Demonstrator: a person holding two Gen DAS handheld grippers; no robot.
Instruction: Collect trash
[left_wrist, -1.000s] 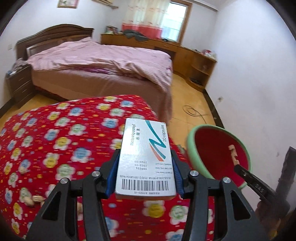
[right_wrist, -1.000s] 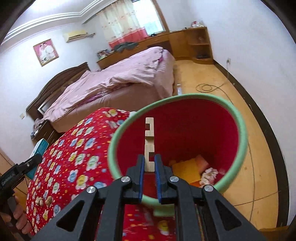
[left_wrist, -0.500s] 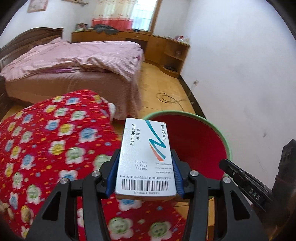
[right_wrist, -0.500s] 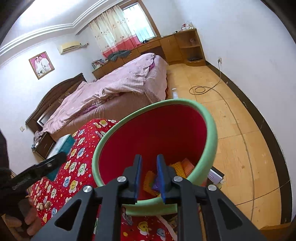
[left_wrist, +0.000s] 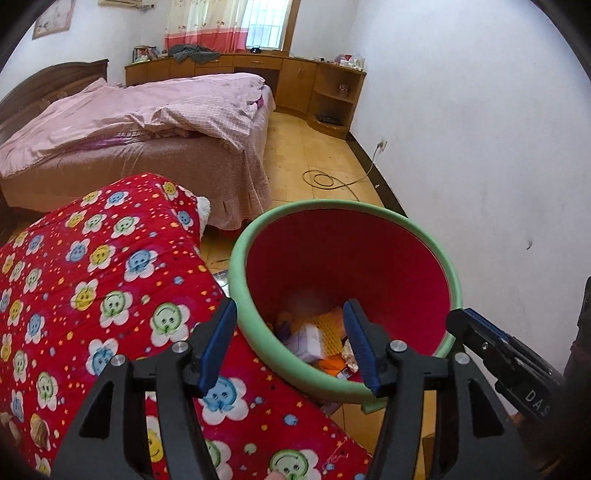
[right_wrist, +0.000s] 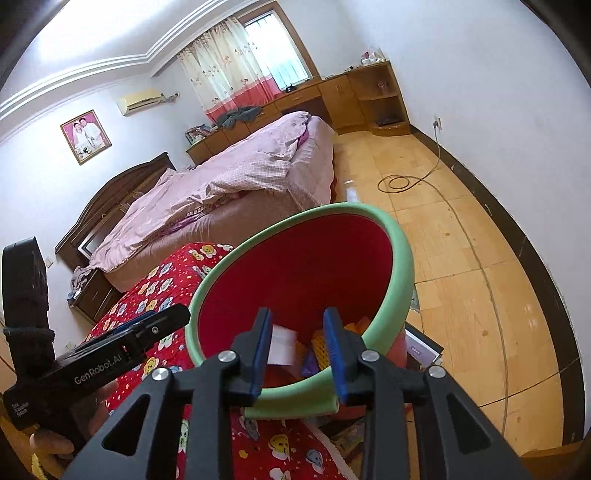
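Observation:
A red bin with a green rim (left_wrist: 436, 254) (right_wrist: 400, 254) stands on the floor beside a table under a red flowered cloth (left_wrist: 92, 280). My left gripper (left_wrist: 290, 347) is open and empty over the bin's near rim. A white medicine box (left_wrist: 306, 341) lies blurred inside the bin among orange and yellow scraps; it also shows in the right wrist view (right_wrist: 282, 345). My right gripper (right_wrist: 297, 354) is open and empty above the bin's near rim. It shows at the right edge of the left wrist view (left_wrist: 480, 339).
Peanut shells (left_wrist: 38, 430) lie on the cloth at the lower left. A bed with pink covers (left_wrist: 147, 122) stands beyond the table. A cable coil (left_wrist: 325, 179) lies on the wooden floor. A box (right_wrist: 421, 349) sits on the floor behind the bin. A white wall is at the right.
My left gripper swung right over the bin, opened and let go of the medicine box, which dropped in. My right gripper released a wooden piece into the bin and opened wider.

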